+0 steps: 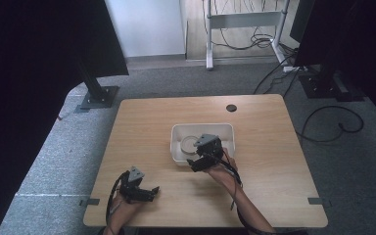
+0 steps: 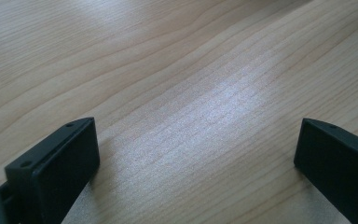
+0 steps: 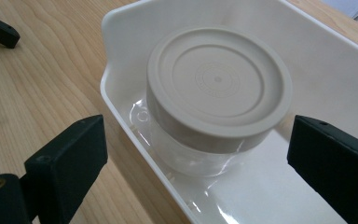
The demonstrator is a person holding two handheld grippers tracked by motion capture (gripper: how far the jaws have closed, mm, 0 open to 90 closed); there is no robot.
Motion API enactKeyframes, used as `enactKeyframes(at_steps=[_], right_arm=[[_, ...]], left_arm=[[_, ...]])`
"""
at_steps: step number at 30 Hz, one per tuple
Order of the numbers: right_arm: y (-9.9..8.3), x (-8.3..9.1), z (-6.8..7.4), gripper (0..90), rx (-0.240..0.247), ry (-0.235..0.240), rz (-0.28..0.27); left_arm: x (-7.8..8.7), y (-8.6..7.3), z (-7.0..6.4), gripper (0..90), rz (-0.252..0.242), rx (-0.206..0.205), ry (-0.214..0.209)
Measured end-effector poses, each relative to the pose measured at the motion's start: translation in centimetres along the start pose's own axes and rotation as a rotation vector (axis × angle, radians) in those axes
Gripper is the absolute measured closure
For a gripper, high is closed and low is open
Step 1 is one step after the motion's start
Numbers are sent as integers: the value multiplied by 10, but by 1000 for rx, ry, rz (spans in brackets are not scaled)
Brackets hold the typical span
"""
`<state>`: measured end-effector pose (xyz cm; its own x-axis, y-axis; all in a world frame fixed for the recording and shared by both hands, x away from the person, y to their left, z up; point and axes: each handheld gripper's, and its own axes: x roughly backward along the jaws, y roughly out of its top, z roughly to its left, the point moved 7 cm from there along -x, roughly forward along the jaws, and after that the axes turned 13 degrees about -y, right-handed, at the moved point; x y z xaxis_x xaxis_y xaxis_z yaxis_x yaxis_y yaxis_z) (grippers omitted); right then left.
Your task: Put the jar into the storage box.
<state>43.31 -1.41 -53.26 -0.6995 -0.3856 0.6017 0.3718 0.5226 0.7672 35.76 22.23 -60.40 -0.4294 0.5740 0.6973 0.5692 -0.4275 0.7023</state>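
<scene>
Black left tongs [image 1: 149, 192], black right tongs [image 1: 199, 164]; grey three-cornered top plates, trailing black cables, blocky screw-holed jaws

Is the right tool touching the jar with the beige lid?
Apart. In the right gripper view, the open right tool flanks the clear jar with the beige lid, with gaps showing.

A light wooden rectangular table [image 1: 142, 122] with rounded corners (a dark round cable hole [image 1: 231, 107] near its far edge) carries a white rectangular plastic bin [image 1: 227, 131] near its middle.
</scene>
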Motion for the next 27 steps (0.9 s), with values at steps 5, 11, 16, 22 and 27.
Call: enactKeyframes(at_steps=[5,11,16,22,27], right_arm=[[-2,4,-2,44,-6,3,-8],[-3,9,-4,45,-3,2,-15],[-5,13,-7,45,-3,0,-17],[-11,17,-11,46,1,-7,-13],[-15,22,-14,47,-7,-7,-13]], left_arm=[[0,0,0,0,0,1,0],[0,0,0,0,0,-1,1],[0,0,0,0,0,-1,1],[0,0,0,0,-3,1,1],[0,0,0,0,0,-1,1]])
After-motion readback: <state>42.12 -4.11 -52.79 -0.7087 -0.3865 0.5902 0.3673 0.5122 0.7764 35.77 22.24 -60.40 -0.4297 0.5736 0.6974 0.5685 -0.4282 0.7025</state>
